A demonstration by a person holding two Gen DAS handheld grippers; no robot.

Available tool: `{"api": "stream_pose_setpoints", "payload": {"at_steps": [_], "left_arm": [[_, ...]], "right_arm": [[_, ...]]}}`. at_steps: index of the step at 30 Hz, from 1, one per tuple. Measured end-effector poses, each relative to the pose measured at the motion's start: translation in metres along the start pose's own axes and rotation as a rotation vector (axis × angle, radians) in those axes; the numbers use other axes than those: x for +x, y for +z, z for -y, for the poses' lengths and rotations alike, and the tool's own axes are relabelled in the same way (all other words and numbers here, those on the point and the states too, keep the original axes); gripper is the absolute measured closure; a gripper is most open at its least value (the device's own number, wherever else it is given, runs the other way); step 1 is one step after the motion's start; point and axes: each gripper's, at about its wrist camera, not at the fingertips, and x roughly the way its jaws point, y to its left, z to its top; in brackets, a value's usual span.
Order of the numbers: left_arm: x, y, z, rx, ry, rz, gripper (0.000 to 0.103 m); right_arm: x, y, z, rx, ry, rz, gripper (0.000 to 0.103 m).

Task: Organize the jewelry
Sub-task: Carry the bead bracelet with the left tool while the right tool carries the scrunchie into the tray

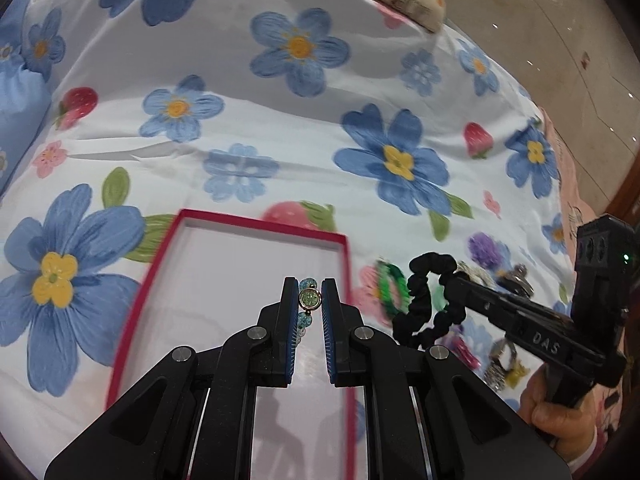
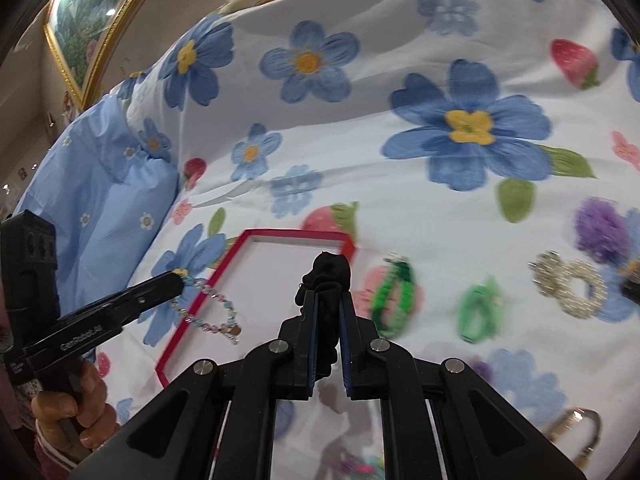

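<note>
item: bed (image 1: pixel 280 120) covered with a white sheet printed in blue flowers and strawberries. item: shallow red-rimmed box (image 1: pixel 182 216) with a white floor, lying open on the sheet. item: left claw (image 1: pixel 310 298), jaws narrowed on a beaded bracelet (image 1: pixel 308 300) of pale blue-green beads with a round green charm; from the right wrist view the bracelet (image 2: pixel 208 312) dangles from the claw tip (image 2: pixel 180 280) across the box's left rim (image 2: pixel 200 300), its lower loop over the white floor. item: right claw (image 2: pixel 327 300), jaws closed on a black scrunchie (image 2: pixel 328 268), held above the near right part of the box; from the left wrist view the scrunchie (image 1: pixel 424 300) hangs as a ruffled loop just right of the box. loose on the sheet to the right of the box (blurred): 2 green bands (image 2: pixel 394 300) (image 2: pixel 478 312), 1 sparkling silver ring-shaped piece (image 2: pixel 570 284), 1 purple fluffy piece (image 2: pixel 600 228), 1 gold-toned piece (image 2: pixel 576 432) at the lower right.
</note>
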Motion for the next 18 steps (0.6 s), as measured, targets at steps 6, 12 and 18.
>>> {"api": "stream_pose_setpoints", "payload": {"at_steps": [6, 12, 18], "left_arm": [[0.021, 0.011, -0.024, -0.030, 0.021, -0.007, 0.093], [0.045, 0.013, -0.045, -0.069, 0.029, -0.028, 0.093], [0.071, 0.005, -0.071, -0.122, 0.076, -0.081, 0.093]], "right_arm": [[0.040, 0.012, -0.028, -0.032, 0.044, -0.028, 0.094], [0.088, 0.016, -0.039, -0.042, 0.062, -0.089, 0.094], [0.125, 0.013, -0.039, -0.056, 0.046, -0.152, 0.094]]}}
